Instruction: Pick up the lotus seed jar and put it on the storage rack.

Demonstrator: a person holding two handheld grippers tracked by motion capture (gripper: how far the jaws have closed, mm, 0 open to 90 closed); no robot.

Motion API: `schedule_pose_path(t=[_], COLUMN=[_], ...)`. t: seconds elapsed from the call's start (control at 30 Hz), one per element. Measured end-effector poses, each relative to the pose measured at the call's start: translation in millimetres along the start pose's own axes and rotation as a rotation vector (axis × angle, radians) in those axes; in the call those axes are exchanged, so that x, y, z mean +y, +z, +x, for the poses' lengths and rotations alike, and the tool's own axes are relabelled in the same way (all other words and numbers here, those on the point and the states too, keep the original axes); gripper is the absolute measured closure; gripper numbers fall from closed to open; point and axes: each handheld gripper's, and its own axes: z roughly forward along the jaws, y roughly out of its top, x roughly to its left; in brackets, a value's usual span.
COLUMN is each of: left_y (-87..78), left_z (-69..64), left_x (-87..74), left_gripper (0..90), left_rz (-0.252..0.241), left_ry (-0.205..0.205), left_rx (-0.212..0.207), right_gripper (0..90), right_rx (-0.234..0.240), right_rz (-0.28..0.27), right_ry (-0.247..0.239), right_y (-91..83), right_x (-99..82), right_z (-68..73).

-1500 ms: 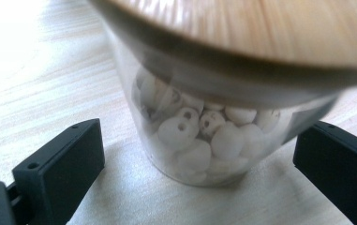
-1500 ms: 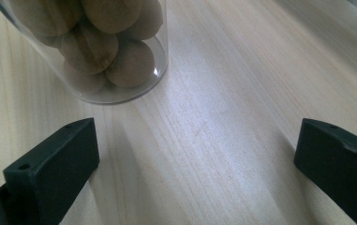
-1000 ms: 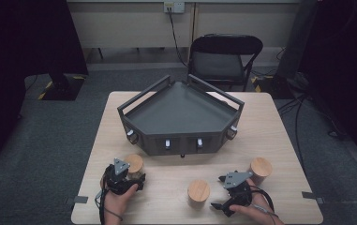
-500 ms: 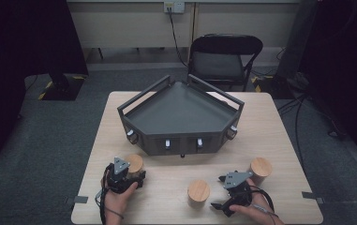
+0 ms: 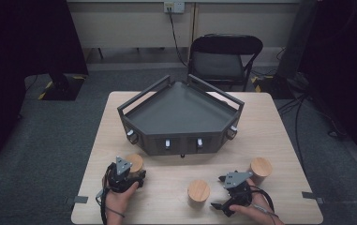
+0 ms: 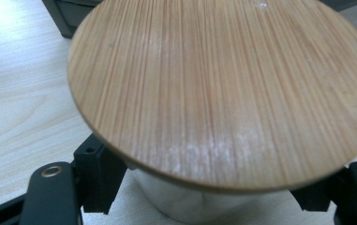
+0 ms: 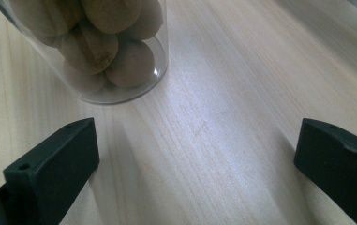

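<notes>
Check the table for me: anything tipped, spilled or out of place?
Nothing stands out. All three bamboo-lidded jars stand upright with lids on: one in the left claw, the middle jar, the right jar. The grey tray sits square, nothing spilled.

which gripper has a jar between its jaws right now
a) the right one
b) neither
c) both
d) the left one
d) In the left gripper view the left gripper has its black jaws closed on the glass body of the jar with the wooden lid, while the right gripper stands open over bare table, with the jar of brown round things ahead of it.
</notes>
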Motion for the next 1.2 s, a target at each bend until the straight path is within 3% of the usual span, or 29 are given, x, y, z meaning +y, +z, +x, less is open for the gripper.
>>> schedule_pose_path(t=[0.53, 0.93, 1.2], left_y=[-14.2, -27.0, -32.8], left_z=[1.4, -2.4, -2.6], left_x=[6.7, 36.2, 55.5], left_gripper=[25.1, 25.1, 25.1], left_rz=[-0.014, -0.013, 0.014], left_ry=[0.001, 0.043, 0.052], left_rx=[-0.055, -0.108, -0.127], right_gripper=[0.0, 0.0, 0.0], right_rx=[0.0, 0.0, 0.0], right_rz=[0.0, 0.0, 0.0], right_ry=[0.0, 0.0, 0.0], right_y=[0.0, 0.0, 0.0], right_x=[0.0, 0.0, 0.1], right_z=[0.0, 0.0, 0.0])
